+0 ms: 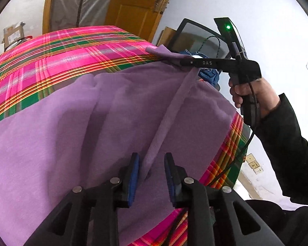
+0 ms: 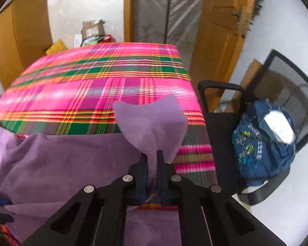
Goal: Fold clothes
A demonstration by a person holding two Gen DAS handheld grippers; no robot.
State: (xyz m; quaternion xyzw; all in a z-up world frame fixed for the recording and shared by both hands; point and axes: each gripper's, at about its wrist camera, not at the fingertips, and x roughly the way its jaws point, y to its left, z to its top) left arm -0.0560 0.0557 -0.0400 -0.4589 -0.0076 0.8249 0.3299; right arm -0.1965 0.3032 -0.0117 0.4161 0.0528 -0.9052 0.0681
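The left fingers [image 1: 136, 176] are standing apart, a raised ridge of the purple garment [image 1: 76, 127] running up between them without being pinched. Further along that ridge, the right gripper [image 2: 153, 160] is clamping a corner of the same cloth, lifting it clear of the counter [image 2: 92, 78] under its pink plaid cover. This looks like the start of a fold: one corner held, the other not yet taken. Next, the left fingers likely need closing on the ridge. The garment's near edge is cut off, so its kind is hard telling; the chair [image 2: 221, 123] beyond is blurring.
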